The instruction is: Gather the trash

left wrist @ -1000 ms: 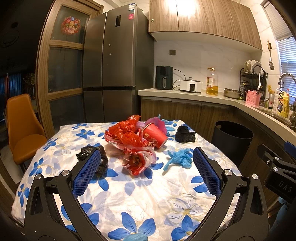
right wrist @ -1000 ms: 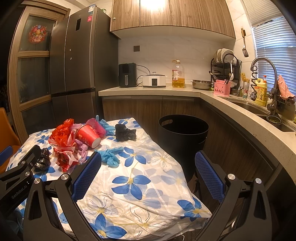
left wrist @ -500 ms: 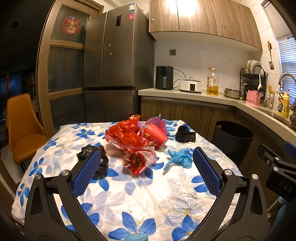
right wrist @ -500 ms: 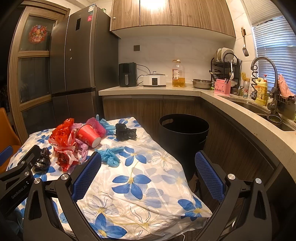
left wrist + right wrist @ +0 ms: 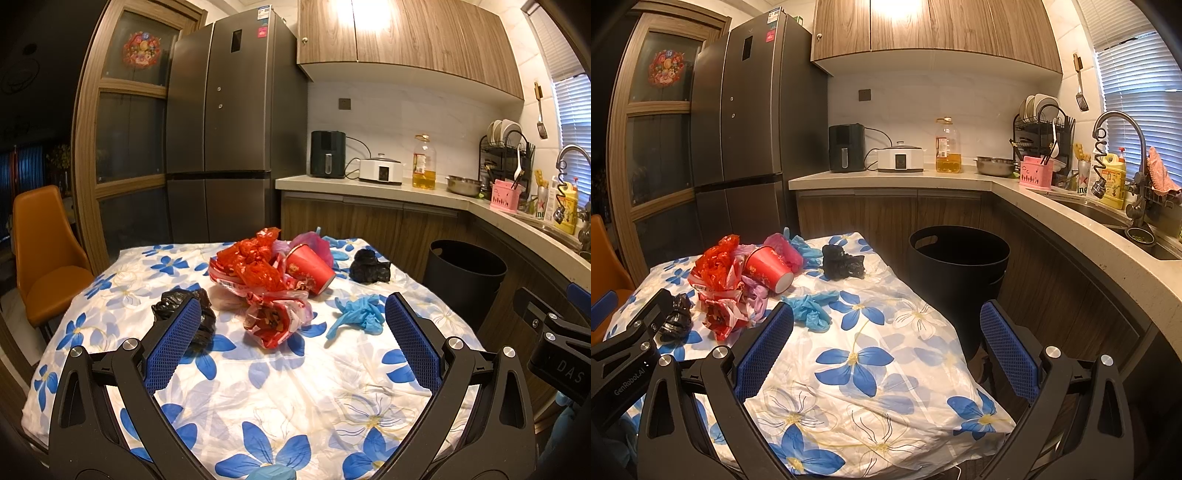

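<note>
Trash lies on a table with a blue-flowered cloth (image 5: 280,384): red crumpled wrappers (image 5: 258,266), a red paper cup (image 5: 310,269) on its side, a blue glove (image 5: 356,315), and two black crumpled bags (image 5: 369,269) (image 5: 173,306). My left gripper (image 5: 293,332) is open and empty above the near part of the table. My right gripper (image 5: 886,339) is open and empty over the table's right edge; the cup (image 5: 768,269), the glove (image 5: 812,308) and the far black bag (image 5: 842,262) lie to its left. A black trash bin (image 5: 960,273) stands right of the table.
An orange chair (image 5: 44,251) stands left of the table. A fridge (image 5: 229,147) is behind it. A kitchen counter (image 5: 1052,206) with appliances, a dish rack and a sink runs along the back and right, close to the bin.
</note>
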`<action>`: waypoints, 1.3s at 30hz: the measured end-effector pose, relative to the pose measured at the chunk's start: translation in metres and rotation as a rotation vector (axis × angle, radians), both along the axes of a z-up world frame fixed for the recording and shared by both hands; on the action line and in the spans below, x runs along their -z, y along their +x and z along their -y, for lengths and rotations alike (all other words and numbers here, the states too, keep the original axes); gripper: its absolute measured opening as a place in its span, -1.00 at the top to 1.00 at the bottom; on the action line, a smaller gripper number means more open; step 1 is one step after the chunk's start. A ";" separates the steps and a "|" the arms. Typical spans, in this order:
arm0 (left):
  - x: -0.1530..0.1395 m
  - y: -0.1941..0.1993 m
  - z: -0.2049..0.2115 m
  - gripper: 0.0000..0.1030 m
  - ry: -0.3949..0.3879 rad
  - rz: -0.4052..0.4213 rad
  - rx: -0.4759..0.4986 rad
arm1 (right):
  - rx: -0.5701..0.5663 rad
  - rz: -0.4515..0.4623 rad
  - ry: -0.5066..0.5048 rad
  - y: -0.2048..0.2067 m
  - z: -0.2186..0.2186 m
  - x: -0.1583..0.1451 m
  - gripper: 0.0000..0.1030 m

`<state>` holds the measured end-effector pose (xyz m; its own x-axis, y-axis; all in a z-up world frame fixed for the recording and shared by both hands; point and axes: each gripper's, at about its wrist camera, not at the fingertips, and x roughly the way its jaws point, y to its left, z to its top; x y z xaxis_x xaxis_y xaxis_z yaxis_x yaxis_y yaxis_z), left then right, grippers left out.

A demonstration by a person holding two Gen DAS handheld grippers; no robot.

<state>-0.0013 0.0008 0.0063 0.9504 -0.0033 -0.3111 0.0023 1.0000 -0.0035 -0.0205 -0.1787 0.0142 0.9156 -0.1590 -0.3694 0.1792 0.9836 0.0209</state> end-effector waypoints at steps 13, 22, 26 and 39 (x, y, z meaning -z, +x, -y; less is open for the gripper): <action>0.002 0.000 0.000 -0.91 -0.002 0.003 0.007 | -0.006 -0.001 0.006 0.002 -0.002 0.001 -0.90; 0.009 0.006 -0.002 -0.91 -0.013 0.007 -0.001 | -0.008 -0.013 0.014 0.012 0.002 0.012 -0.90; 0.013 0.006 -0.004 -0.91 -0.022 0.016 0.000 | -0.007 -0.019 0.018 0.017 0.002 0.017 -0.90; 0.043 0.025 -0.032 -0.91 -0.062 -0.004 -0.082 | -0.116 -0.011 0.049 0.054 -0.002 0.047 -0.90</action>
